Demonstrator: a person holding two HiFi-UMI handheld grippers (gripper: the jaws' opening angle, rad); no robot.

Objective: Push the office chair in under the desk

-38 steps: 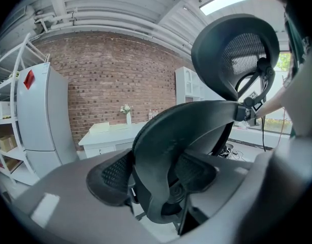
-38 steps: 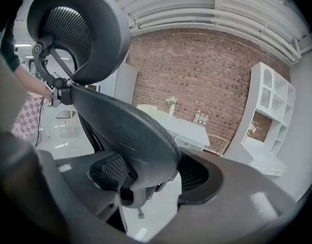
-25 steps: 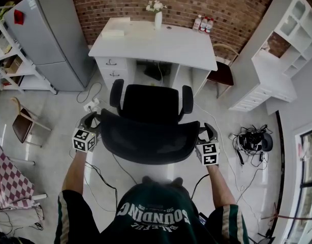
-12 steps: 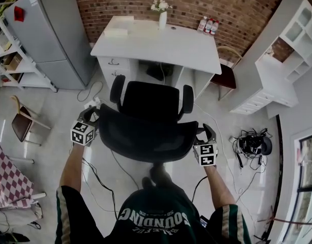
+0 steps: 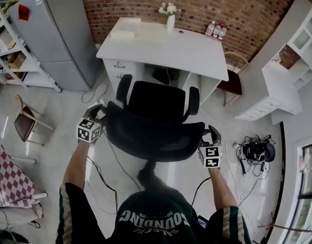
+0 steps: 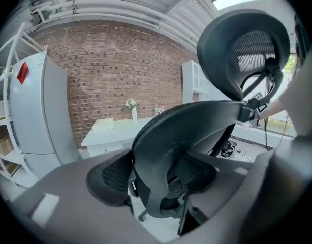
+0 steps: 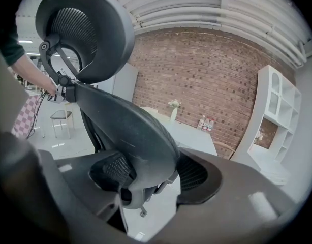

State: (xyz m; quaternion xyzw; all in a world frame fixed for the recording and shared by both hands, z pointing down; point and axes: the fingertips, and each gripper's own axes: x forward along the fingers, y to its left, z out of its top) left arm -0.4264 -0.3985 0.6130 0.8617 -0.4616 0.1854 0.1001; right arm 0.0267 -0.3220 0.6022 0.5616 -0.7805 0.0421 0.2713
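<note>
A black mesh office chair (image 5: 156, 103) stands just in front of the white desk (image 5: 161, 47), its seat facing the desk's knee space. I hold its backrest (image 5: 153, 136) from behind at both sides. My left gripper (image 5: 97, 115) is shut on the backrest's left edge. My right gripper (image 5: 212, 135) is shut on the right edge. In the left gripper view the curved backrest edge (image 6: 181, 136) runs between the pads of the left gripper (image 6: 158, 179), with the headrest (image 6: 242, 44) above. In the right gripper view the backrest (image 7: 130, 131) likewise fills the right gripper (image 7: 148, 174).
A grey fridge (image 5: 49, 29) stands left of the desk and a white shelf unit (image 5: 283, 75) to its right. A brown chair (image 5: 232, 80) sits by the desk's right end. Cables (image 5: 255, 149) lie on the floor at right. A small wooden chair (image 5: 24, 121) stands at left.
The chair has rolled forward toward the desk with both grippers still on its backrest. The person has stepped forward behind it.
</note>
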